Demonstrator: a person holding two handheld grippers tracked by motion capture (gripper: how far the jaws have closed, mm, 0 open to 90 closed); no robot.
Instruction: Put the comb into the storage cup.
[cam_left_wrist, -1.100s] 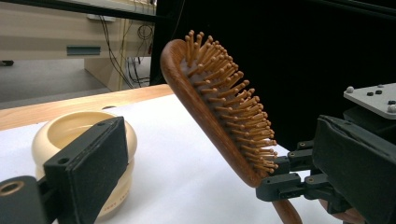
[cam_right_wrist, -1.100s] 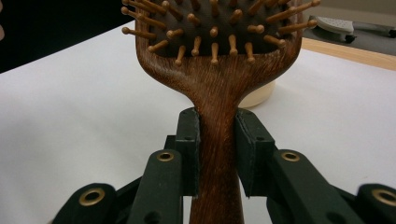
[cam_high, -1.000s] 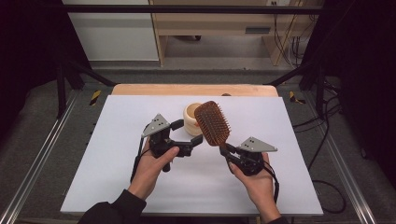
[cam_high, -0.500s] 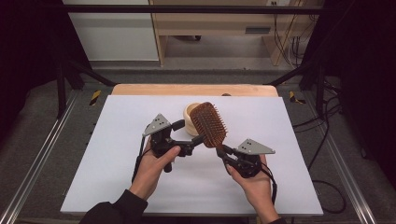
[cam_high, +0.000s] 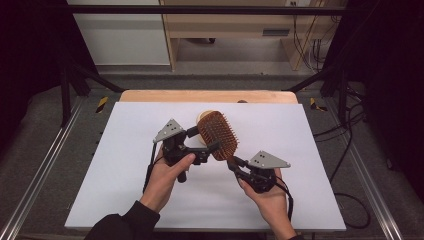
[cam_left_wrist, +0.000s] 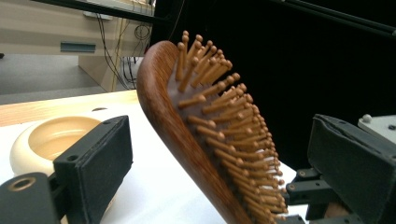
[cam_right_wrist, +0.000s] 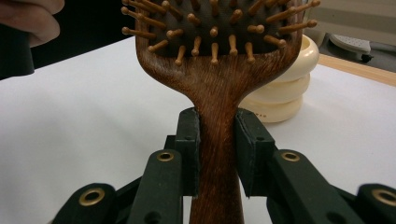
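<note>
Overhead and close gripper views share hairbrush (cam_high: 218, 135)

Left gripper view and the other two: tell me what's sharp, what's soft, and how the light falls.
Left gripper view: hairbrush slightly soft, backdrop black. Right gripper view: handle grain crisp between right gripper pads, bowl softer. High view: even light on white table, dark surroundings.

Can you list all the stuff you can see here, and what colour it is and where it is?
hairbrush: one, brown wood with wooden pins, held up over the table's middle by its handle
bowl: one, cream, on the table behind the hairbrush
table: one, white top with a wooden far edge
left gripper: one, black, jaws open on either side of the brush head
right gripper: one, black, clamped on the brush handle
hands: two, one on each gripper
</note>
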